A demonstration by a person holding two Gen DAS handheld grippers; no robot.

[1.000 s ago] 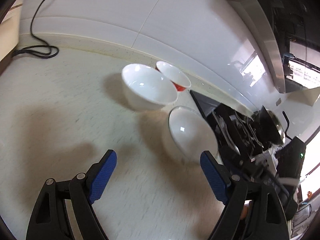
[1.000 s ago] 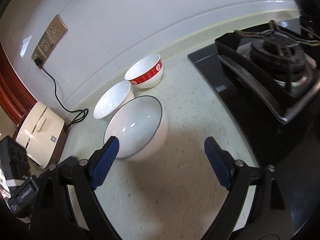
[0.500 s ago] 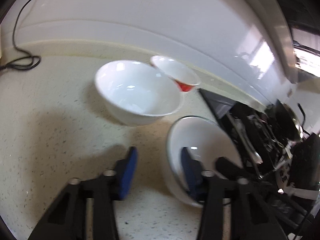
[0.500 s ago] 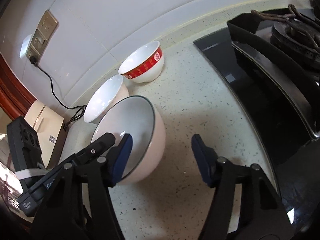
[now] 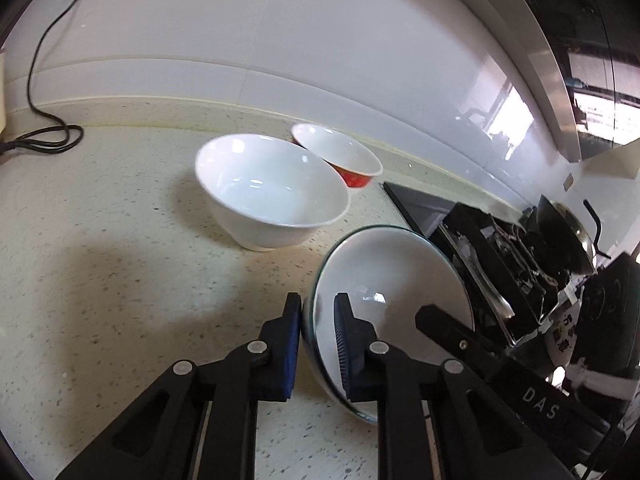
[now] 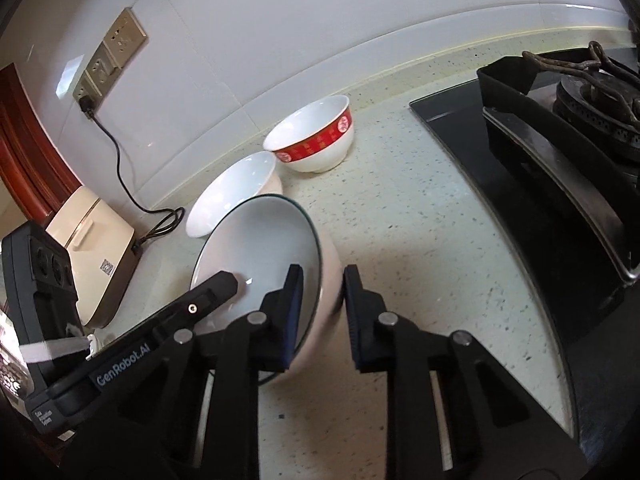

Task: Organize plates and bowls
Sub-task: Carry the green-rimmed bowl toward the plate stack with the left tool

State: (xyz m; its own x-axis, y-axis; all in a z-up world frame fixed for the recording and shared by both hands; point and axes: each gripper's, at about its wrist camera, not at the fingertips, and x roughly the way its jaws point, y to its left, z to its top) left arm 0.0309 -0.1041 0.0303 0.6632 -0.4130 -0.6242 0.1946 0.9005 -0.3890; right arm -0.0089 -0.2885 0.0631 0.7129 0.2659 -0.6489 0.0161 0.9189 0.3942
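A: What are the jaws doing?

B: Both have just been closing on the same dish. The left gripper (image 5: 316, 328) is clamped on the near-left rim of the green-rimmed white bowl (image 5: 400, 280), one blue pad outside the wall and one inside. The right gripper (image 6: 320, 300) pinches the opposite rim in the same way, with its inner pad (image 6: 294, 288) in the hollow.

A: Where does that bowl sit?

B: On the speckled countertop (image 5: 100, 240), tilted, between the two tools and just left of the black gas hob (image 6: 560, 184).

A: And beyond it?

B: A plain white bowl (image 5: 272, 196) stands just behind it. Behind that is a red-banded bowl (image 6: 316, 140) near the tiled wall (image 6: 280, 32). Farther left lie a coiled black cord (image 6: 160, 224) and a cream appliance (image 6: 96, 248).
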